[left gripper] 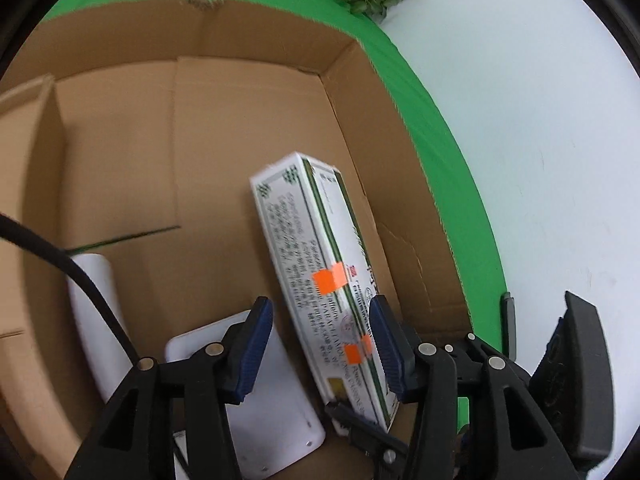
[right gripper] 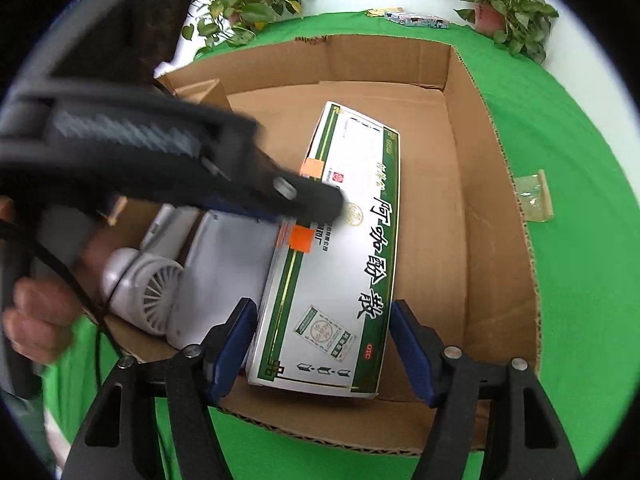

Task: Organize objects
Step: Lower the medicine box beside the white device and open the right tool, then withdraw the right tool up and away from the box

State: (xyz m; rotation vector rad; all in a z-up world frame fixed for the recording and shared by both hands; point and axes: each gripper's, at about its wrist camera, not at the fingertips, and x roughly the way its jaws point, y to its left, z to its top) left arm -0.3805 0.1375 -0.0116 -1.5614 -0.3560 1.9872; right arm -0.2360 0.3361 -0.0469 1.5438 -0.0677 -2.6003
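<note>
1. Jaws first: both grippers stand spread astride the medicine box [right gripper: 332, 256], pads not pressing; right gripper [right gripper: 324, 354] at its near end, left gripper [left gripper: 322, 354] lower down its side.
2. Cardboard carton [right gripper: 472, 208] holds the box, tilted against a white device [right gripper: 224, 276]; small fan [right gripper: 154, 296] beside it.

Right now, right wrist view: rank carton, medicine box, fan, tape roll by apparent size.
1. carton
2. medicine box
3. fan, partly hidden, so its rank against the tape roll is unsure
4. tape roll, but farther from the camera

Bright, even light; fisheye-warped, motion-blurred edges.
</note>
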